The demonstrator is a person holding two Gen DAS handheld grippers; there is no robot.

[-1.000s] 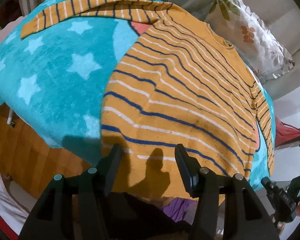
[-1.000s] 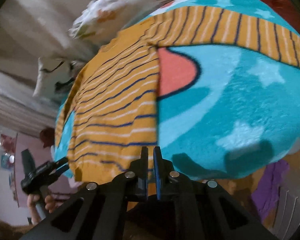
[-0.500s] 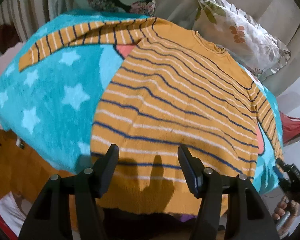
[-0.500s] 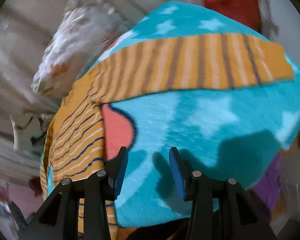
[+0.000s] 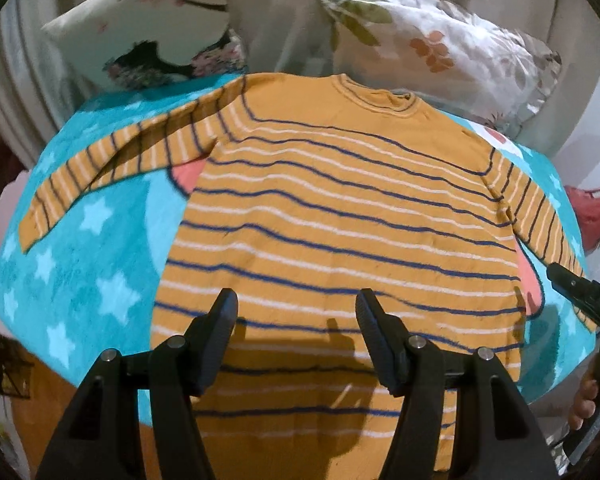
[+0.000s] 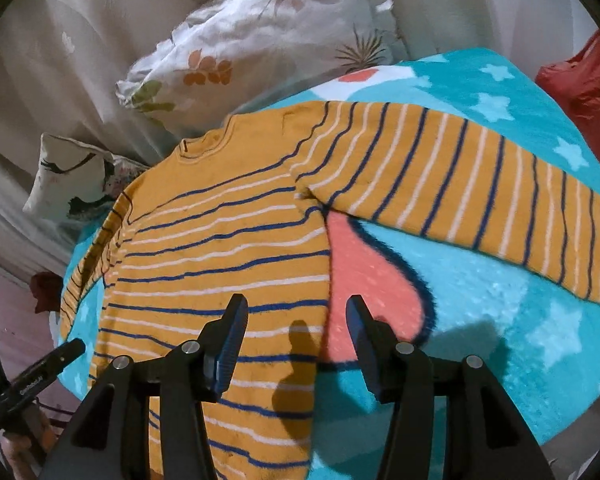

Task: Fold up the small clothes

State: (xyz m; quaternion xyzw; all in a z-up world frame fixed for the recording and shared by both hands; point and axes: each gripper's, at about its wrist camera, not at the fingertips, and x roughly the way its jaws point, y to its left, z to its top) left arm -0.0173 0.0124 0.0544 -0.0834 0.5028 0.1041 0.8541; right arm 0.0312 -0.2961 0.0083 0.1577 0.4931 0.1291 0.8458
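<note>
An orange sweater [image 5: 340, 216] with navy and white stripes lies flat, face up, on a turquoise star-print blanket [image 5: 80, 280], both sleeves spread out. My left gripper [image 5: 296, 320] is open and empty, above the sweater's lower hem. In the right wrist view the sweater [image 6: 220, 248] fills the left half and its right sleeve [image 6: 460, 184] stretches to the right. My right gripper [image 6: 296, 332] is open and empty, over the sweater's right side edge near the hem. The right gripper also shows at the right edge of the left wrist view [image 5: 588, 300].
Two pillows stand behind the sweater: a floral one [image 5: 440, 44] and a white one with a dark print [image 5: 148, 36]. A red bag [image 6: 580, 80] lies at the far right. The blanket's front edge drops off below the hem.
The right gripper opened and let go of the sweater's hem corner. Both grippers swung to face the sweater more squarely, and the left one pulled back slightly.
</note>
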